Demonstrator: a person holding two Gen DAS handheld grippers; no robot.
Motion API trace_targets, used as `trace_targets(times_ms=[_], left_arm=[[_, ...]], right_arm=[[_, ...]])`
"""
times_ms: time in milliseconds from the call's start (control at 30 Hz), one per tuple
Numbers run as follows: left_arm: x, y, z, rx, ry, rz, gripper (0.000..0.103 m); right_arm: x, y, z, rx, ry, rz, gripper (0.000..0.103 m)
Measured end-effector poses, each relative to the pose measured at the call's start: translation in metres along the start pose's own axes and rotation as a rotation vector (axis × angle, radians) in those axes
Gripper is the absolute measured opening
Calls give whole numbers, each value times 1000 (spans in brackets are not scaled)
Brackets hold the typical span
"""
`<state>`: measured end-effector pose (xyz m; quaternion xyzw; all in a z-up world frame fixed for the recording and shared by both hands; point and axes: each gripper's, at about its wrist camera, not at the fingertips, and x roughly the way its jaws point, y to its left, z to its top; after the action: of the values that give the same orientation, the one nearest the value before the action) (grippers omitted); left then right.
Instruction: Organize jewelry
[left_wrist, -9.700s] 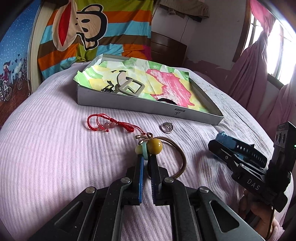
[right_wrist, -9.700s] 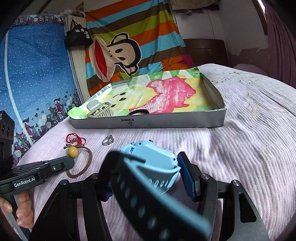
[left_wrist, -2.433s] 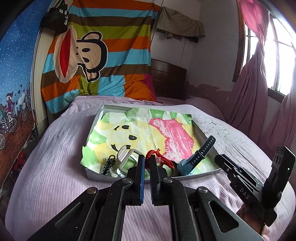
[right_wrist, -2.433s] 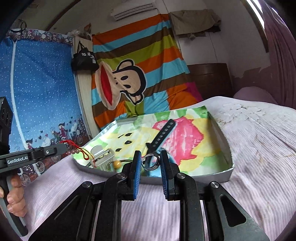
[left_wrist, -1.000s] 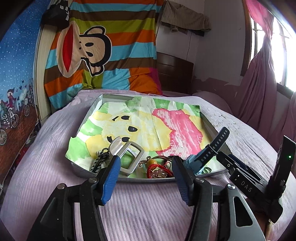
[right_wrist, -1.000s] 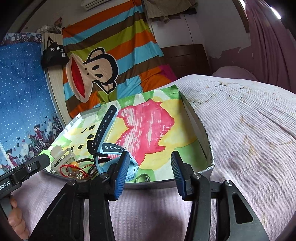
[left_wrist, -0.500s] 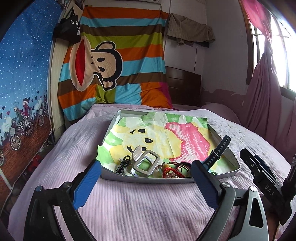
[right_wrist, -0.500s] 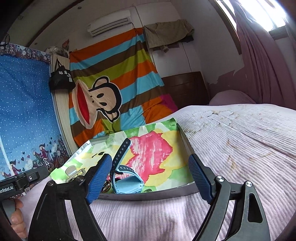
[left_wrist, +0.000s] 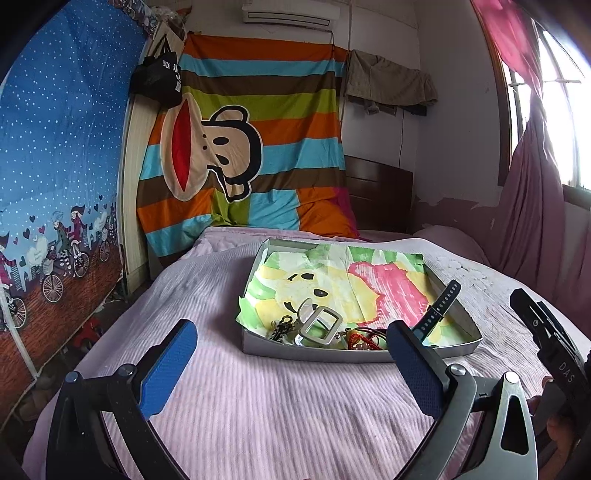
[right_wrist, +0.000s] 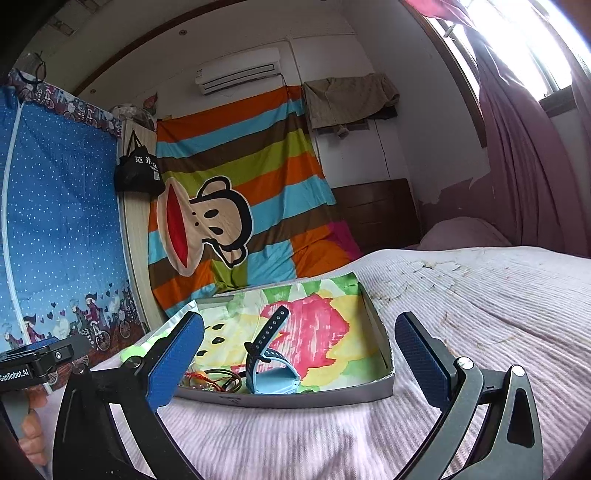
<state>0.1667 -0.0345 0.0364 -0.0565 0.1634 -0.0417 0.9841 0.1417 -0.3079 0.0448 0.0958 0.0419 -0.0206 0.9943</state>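
Note:
A shallow grey tray (left_wrist: 351, 355) with a colourful paper lining lies on the pink bed. At its near edge lie a silver buckle (left_wrist: 318, 326), a dark key-like piece (left_wrist: 281, 328), a red string bracelet (left_wrist: 364, 341) and a blue watch (right_wrist: 271, 380) with its strap (left_wrist: 441, 308) sticking up. My left gripper (left_wrist: 291, 369) is wide open and empty, held back from the tray's front. My right gripper (right_wrist: 299, 363) is wide open and empty, also in front of the tray (right_wrist: 295, 400). Each gripper shows at the edge of the other's view.
The pink bedspread (left_wrist: 258, 417) surrounds the tray. A striped monkey-print cloth (left_wrist: 240, 162) hangs behind the bed beside a dark headboard (left_wrist: 380, 195). A blue patterned panel (left_wrist: 55, 184) stands on the left. Pink curtains (left_wrist: 535, 221) and a window are on the right.
Both grippers have drawn back and risen from the tray and opened wider. The jewelry stays in the tray.

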Motion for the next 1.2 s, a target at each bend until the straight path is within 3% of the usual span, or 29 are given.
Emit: trace_targets(times_ms=[833, 1033, 1200], left_arm=[[-77, 16, -35, -17, -105, 27, 103], [-87, 20, -39, -37, -111, 25, 103], [-88, 13, -44, 3, -102, 39, 103]], right_arm=[[-83, 29, -10, -111, 42, 64, 102], [-94, 29, -9, -130, 41, 59, 102], [-99, 31, -10, -149, 48, 62, 102]])
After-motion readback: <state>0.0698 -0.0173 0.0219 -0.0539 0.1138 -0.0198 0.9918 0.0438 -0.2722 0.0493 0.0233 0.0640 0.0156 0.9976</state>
